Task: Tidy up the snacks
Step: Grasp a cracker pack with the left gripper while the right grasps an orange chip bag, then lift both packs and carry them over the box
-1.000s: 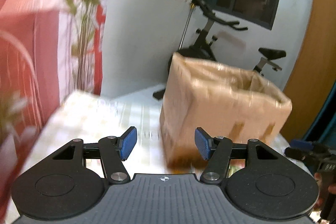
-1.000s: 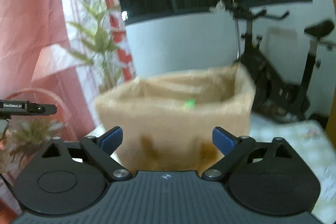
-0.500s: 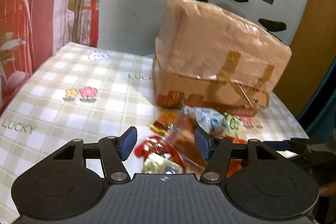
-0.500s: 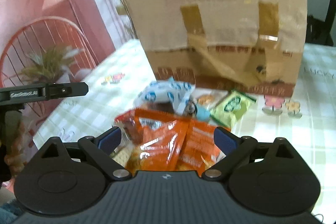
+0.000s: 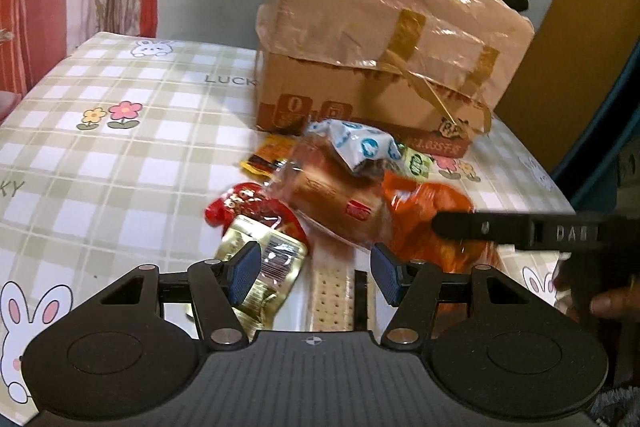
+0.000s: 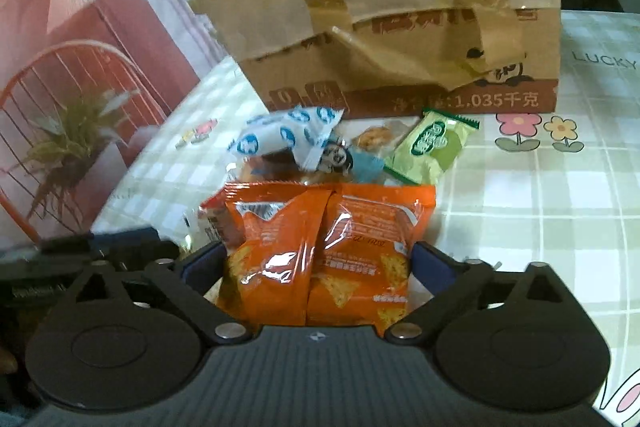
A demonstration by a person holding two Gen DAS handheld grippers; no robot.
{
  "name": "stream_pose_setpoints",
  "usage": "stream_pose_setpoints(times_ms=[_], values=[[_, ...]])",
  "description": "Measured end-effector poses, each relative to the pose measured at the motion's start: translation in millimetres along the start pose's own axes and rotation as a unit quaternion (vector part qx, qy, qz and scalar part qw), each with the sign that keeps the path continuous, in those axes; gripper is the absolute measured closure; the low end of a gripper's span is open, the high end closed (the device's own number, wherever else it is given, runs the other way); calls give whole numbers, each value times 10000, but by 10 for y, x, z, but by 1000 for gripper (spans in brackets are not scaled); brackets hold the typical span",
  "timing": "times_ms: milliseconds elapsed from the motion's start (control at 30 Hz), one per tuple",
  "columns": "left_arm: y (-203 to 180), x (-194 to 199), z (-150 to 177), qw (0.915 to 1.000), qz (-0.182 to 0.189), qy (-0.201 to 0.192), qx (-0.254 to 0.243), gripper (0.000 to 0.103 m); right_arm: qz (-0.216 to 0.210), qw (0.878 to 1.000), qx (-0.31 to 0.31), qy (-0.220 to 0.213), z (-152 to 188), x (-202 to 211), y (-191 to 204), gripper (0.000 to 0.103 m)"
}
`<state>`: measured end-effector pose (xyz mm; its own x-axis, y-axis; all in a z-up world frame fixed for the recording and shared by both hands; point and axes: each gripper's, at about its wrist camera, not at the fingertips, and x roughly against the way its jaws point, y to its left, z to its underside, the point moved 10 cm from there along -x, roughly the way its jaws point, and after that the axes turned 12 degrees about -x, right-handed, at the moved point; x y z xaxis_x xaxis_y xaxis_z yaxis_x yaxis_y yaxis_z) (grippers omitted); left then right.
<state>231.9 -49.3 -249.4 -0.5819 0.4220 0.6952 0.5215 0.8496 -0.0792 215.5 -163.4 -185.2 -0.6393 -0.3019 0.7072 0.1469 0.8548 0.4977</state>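
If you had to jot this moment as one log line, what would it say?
stage: reaching into snack pile | right gripper: closing around orange chip bags, not yet gripped | left gripper: open above gold foil packet | taped cardboard box: behind

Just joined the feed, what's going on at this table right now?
A person holds a gripper in each hand over a heap of snack packets in front of a cardboard box on a checked tablecloth. The right gripper straddles the orange chip bags; its jaws have just been closing, but I can't tell whether the pads press yet. The left gripper hangs open above a gold packet and a cracker pack, holding nothing. No packet looks sorted yet.
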Motion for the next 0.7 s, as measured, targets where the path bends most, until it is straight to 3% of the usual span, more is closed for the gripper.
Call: stream_pose_setpoints(times_ms=[300,500,700], values=[[-258,-183,98,9984,87,286,-485,40,426,9966,248,-655,-128,222,-175,16],[-411,-351,117,9908,-192,475,-1250,43,518,9946,382,-811,-142,264,-222,16],[-358,-453,253,9907,-282,703,-1133,54,590,9916,561,-1004,-160,325,-247,16]])
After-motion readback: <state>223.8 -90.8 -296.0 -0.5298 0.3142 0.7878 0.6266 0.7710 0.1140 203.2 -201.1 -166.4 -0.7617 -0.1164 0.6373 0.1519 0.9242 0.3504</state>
